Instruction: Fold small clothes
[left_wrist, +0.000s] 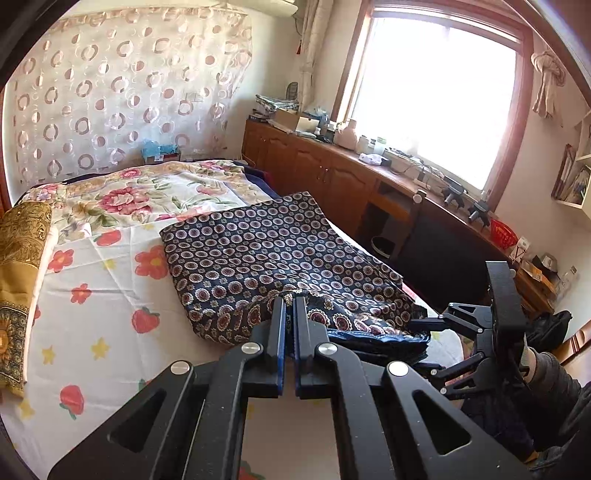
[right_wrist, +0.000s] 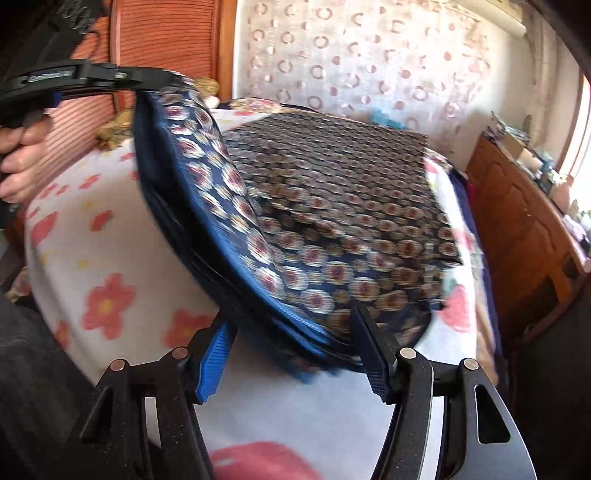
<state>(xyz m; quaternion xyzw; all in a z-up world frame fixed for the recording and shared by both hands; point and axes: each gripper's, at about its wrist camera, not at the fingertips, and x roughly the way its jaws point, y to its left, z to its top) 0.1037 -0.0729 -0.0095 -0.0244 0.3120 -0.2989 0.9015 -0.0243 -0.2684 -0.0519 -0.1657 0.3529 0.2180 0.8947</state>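
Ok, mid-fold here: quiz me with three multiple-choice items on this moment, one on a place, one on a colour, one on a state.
1. Where does the patterned garment lie?
A on the floral bedsheet
B on the wooden cabinet
C on the floor

2. What is the garment's ground colour?
A dark navy
B yellow
C white

3. How is the left hand-held gripper?
A wide open
B shut on the garment's edge
C off the garment

Answers: 1 A, the sheet shows around it; 2 A, navy between its circle motifs; 3 B, the right wrist view shows the lifted edge pinched, while the right hand-held gripper stands open around the fold.
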